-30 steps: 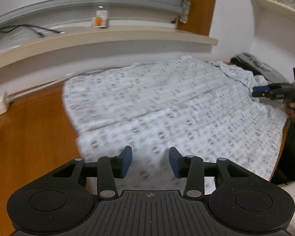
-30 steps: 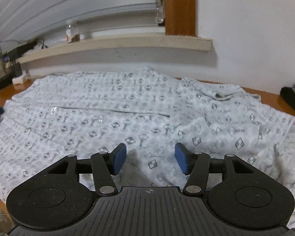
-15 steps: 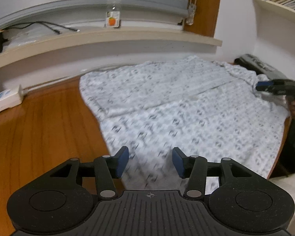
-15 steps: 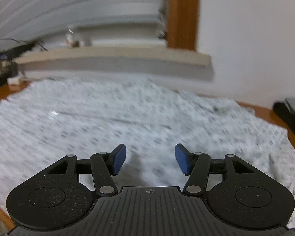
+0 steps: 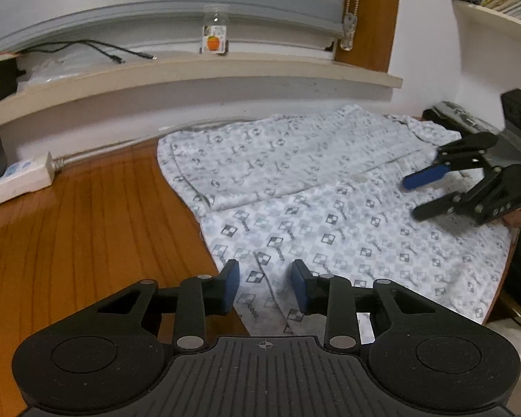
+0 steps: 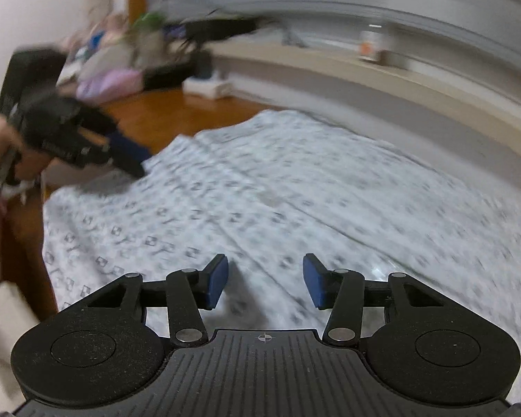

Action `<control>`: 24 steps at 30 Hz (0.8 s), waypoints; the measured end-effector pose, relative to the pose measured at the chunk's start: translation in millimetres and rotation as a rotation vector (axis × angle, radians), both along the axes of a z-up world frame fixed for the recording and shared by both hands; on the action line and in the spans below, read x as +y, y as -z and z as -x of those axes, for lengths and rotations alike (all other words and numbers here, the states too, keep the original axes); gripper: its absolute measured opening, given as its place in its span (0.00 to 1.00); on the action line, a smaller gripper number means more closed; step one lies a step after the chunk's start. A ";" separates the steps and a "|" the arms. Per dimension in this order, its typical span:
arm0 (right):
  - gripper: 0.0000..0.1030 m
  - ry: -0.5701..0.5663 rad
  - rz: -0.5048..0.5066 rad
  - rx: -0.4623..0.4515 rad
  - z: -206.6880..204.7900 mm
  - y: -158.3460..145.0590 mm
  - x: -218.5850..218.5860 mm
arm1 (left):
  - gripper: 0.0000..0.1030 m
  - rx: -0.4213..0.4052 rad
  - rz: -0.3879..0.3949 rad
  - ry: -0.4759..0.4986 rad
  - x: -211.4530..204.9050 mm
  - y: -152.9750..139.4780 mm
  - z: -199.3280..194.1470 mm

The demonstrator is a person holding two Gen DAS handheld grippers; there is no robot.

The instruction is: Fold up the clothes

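A white garment (image 5: 330,208) printed with grey checked squares is spread flat over the right part of a wooden table (image 5: 87,229), its far edge close to the wall below a pale ledge (image 5: 191,76); one long panel is laid over the rest, its edge running slantwise across the cloth; the left edge of the garment is bordered by bare wood. The left gripper (image 5: 265,286) is held low over the near left corner of the garment; its blue pads are being drawn together, cloth is seen in the gap beneath them, yet no fold is pinched and the pads are kept apart. The right gripper (image 5: 423,196) is seen from the left wrist view above the right side of the cloth, tilted on its side, its fingers parted; in its own view, which is blurred, its jaws are closing with only flat fabric beneath and nothing gripped. A small bottle (image 5: 215,34) with an orange label is stood on the ledge; a white power strip (image 5: 17,180) is laid on the wood at the far left; a black cable (image 5: 97,48) is trailed along the ledge.
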State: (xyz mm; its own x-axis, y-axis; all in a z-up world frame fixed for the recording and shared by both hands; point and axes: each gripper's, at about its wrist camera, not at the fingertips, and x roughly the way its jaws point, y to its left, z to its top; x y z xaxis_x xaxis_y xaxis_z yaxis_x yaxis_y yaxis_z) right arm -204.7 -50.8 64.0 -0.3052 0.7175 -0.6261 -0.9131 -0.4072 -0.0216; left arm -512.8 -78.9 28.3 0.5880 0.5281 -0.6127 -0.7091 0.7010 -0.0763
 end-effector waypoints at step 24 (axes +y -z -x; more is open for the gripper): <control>0.35 -0.164 -0.086 0.005 83.1 4.4 -36.1 | 0.02 -0.011 0.004 -0.087 4.3 1.3 9.4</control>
